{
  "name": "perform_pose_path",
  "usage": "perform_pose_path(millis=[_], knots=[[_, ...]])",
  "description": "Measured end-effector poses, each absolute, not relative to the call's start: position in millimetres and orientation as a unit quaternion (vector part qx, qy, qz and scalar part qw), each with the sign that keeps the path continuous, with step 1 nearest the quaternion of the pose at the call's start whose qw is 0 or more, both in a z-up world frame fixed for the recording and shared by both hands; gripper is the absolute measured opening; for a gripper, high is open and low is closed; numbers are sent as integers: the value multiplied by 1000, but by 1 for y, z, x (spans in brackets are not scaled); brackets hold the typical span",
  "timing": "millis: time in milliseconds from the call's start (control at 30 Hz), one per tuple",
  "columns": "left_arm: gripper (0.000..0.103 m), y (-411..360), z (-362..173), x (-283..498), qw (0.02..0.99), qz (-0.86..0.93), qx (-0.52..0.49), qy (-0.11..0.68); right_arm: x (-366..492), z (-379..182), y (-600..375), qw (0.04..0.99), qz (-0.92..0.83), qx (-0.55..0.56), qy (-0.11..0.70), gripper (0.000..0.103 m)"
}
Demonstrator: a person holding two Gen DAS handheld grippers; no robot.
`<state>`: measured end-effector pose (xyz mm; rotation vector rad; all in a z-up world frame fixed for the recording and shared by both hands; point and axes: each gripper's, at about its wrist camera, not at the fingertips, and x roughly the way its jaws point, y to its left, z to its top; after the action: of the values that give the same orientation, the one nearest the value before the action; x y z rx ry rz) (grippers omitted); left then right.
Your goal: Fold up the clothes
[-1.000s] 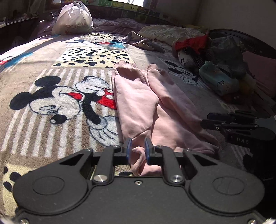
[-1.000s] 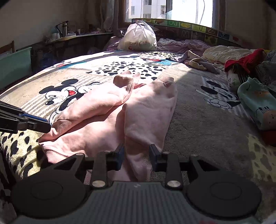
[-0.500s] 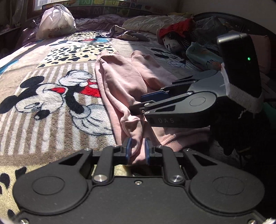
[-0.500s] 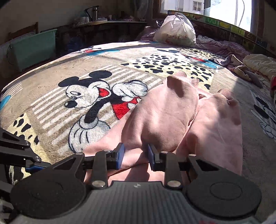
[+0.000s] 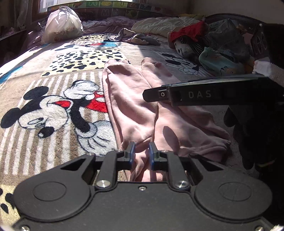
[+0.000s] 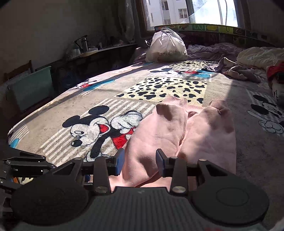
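In the left wrist view, the left gripper (image 5: 141,155) was clamped on a bunched fold of the pink trousers (image 5: 131,106), its blue pads pressing the cloth from both sides near the waist end. The trousers lay lengthwise on the cartoon-mouse blanket (image 5: 53,110), their two legs side by side and reaching away toward the cuffs. The right gripper (image 5: 154,95) reached in from the right edge, seen side-on above the right-hand leg, so this view did not show how far its jaws stood apart. A black-gloved hand (image 5: 255,138) held it from behind. Farther back sat a white plastic bag (image 5: 62,24) near the window side, a grey crumpled garment (image 5: 140,38), and a pile of clothes (image 5: 218,51) with a red piece on top at the right.

In the right wrist view, the right gripper (image 6: 140,162) had just been opening. Its jaws stood apart with a raised hump of the pink trousers (image 6: 159,138) between them, and the pads did not seem to press the cloth. The two legs ran away from the camera across the blanket (image 6: 88,110), their cuffs close together at the spotted patch. The left gripper (image 6: 26,161) showed as dark metal at the lower left edge, too cut off there to read its jaws. The white plastic bag (image 6: 166,47) stood below the window (image 6: 186,12), and a green box (image 6: 32,88) sat beside the bed on the left.
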<state>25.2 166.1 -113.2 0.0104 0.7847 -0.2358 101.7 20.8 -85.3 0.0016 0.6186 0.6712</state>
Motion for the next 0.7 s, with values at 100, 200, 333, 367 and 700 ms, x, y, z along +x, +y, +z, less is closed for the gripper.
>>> perform_pose_path(millis=[100, 200, 333, 367, 700], knots=[[13, 171, -103, 17, 923, -135, -27, 360, 104, -83, 9, 899, 317, 15, 303, 39], [13, 174, -86, 17, 934, -133, -31, 331, 105, -81, -9, 902, 305, 33, 303, 39], [13, 176, -90, 37, 932, -123, -30, 339, 108, -82, -29, 908, 285, 50, 305, 39], [13, 176, -96, 44, 928, -124, -33, 350, 109, -82, -35, 909, 280, 54, 305, 39], [23, 196, -80, 57, 912, -181, -55, 363, 143, -80, -91, 914, 231, 71, 326, 39]])
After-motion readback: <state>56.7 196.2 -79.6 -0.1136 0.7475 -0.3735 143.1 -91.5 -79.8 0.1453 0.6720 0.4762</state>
